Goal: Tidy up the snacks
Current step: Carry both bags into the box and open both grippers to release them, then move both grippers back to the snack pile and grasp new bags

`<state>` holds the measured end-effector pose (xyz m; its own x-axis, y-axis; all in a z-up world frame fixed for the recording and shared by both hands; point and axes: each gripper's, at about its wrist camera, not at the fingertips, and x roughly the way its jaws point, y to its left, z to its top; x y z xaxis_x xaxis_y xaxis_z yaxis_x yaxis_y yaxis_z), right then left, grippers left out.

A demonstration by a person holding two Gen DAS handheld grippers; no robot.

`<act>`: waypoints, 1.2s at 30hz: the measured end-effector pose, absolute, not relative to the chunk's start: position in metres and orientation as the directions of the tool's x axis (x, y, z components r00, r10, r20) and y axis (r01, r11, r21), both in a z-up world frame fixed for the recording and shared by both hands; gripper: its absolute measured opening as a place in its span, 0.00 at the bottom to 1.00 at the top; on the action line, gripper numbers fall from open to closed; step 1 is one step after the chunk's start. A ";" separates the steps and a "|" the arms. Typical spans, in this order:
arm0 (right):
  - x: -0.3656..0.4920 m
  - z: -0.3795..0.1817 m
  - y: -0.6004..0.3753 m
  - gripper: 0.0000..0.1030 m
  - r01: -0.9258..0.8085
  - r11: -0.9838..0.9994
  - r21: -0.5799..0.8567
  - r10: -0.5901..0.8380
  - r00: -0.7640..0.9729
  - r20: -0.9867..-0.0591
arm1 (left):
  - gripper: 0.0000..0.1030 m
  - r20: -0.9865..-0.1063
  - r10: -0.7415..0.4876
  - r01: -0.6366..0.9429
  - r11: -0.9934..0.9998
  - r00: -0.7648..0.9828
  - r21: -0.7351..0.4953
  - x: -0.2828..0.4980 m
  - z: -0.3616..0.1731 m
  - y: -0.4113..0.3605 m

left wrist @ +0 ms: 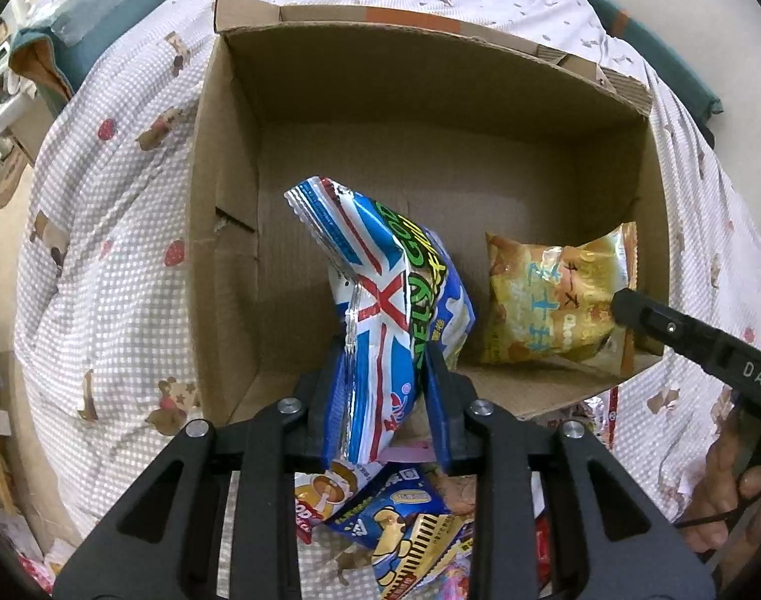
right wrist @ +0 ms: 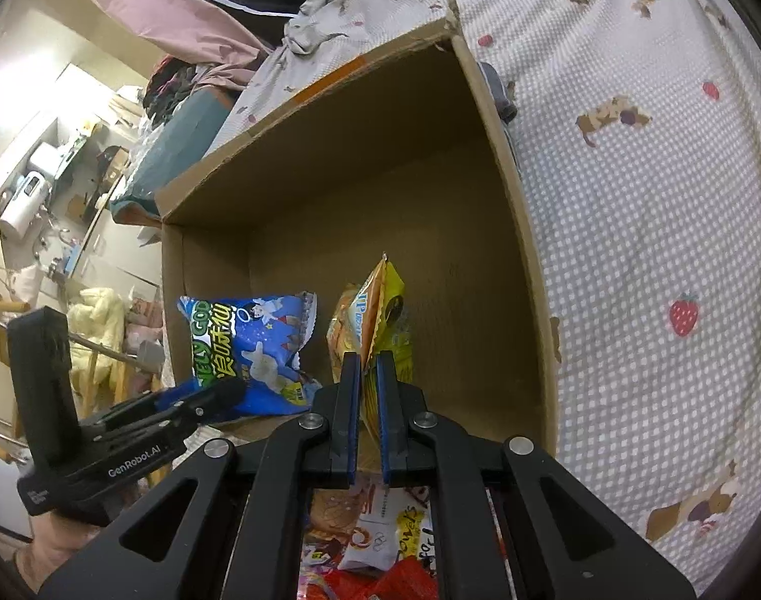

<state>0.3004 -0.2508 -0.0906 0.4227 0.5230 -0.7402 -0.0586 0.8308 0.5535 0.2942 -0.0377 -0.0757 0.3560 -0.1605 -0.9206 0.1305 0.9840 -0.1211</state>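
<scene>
My left gripper (left wrist: 385, 365) has its fingers (left wrist: 438, 400) closed on the bottom of a blue snack bag (left wrist: 380, 300). The bag sticks up over the near edge of the cardboard box (left wrist: 220, 250). My right gripper (right wrist: 367, 400) has its fingers almost shut, pinching the edge of a yellow snack bag (right wrist: 375, 320) inside the box, near the right wall. More snack packs (left wrist: 395, 525) lie in a pile under my grippers. The box sits on a bed with a checked blanket (right wrist: 655, 250) showing little bears and strawberries. A messy room (right wrist: 55, 175) is behind.

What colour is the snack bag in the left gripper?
Blue and white snack bag with red stripes and green lettering; the left wrist view shows it best.
</scene>
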 end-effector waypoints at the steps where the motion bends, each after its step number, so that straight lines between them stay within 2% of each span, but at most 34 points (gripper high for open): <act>1: 0.300 -0.090 -0.250 0.06 -0.065 0.835 0.547 0.519 0.426 -0.742 | 0.25 -0.921 -0.156 0.127 0.985 0.356 -0.117 0.294 -0.076 -0.038; 12: 0.301 -0.091 -0.252 0.06 -0.067 0.853 0.517 0.489 0.444 -0.751 | 0.26 -0.919 -0.128 0.120 0.989 0.373 -0.089 0.293 -0.070 -0.034; 16: 0.298 -0.088 -0.255 0.07 -0.069 0.858 0.509 0.481 0.454 -0.750 | 0.29 -0.915 -0.132 0.118 0.989 0.381 -0.094 0.292 -0.065 -0.032; 17: 0.298 -0.086 -0.255 0.09 -0.074 0.858 0.508 0.482 0.460 -0.746 | 0.31 -0.912 -0.129 0.121 0.989 0.389 -0.089 0.290 -0.062 -0.033; 19: 0.297 -0.082 -0.255 0.11 -0.083 0.862 0.500 0.477 0.467 -0.744 | 0.39 -0.900 -0.121 0.135 0.988 0.418 -0.071 0.286 -0.055 -0.034; 23: 0.292 -0.065 -0.255 0.11 -0.120 0.880 0.460 0.453 0.507 -0.734 | 0.43 -0.870 -0.083 0.127 0.992 0.486 -0.024 0.279 -0.037 -0.032; 25: 0.287 -0.051 -0.254 0.11 -0.152 0.893 0.425 0.434 0.545 -0.718 | 0.60 -0.858 -0.091 0.115 0.993 0.505 -0.038 0.277 -0.029 -0.028; 26: 0.285 -0.046 -0.254 0.11 -0.163 0.898 0.409 0.426 0.558 -0.712 | 0.64 -0.848 -0.099 0.105 0.993 0.520 -0.051 0.275 -0.025 -0.025; 28: 0.282 -0.039 -0.254 0.13 -0.179 0.905 0.387 0.415 0.575 -0.705 | 0.79 -0.834 -0.102 0.091 0.994 0.542 -0.063 0.272 -0.019 -0.022; 30: 0.280 -0.038 -0.254 0.26 -0.181 0.906 0.382 0.412 0.576 -0.706 | 0.83 -0.828 -0.105 0.092 0.994 0.551 -0.065 0.270 -0.017 -0.019; 32: 0.280 -0.038 -0.257 0.76 -0.170 0.904 0.392 0.413 0.579 -0.703 | 0.83 -0.830 -0.097 0.101 0.994 0.549 -0.048 0.268 -0.018 -0.020; 33: 0.277 -0.037 -0.260 0.84 -0.161 0.903 0.399 0.412 0.592 -0.693 | 0.83 -0.831 -0.092 0.104 0.994 0.549 -0.041 0.267 -0.019 -0.020; 36: 0.274 -0.032 -0.258 0.85 -0.173 0.908 0.382 0.405 0.599 -0.691 | 0.83 -0.832 -0.093 0.100 0.994 0.547 -0.046 0.263 -0.019 -0.017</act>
<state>0.2740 -0.2584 -0.0317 0.5992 0.4052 -0.6905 -0.1733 0.9077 0.3822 0.2634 -0.0173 -0.0189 0.5467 -0.0934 -0.8321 0.0998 0.9939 -0.0460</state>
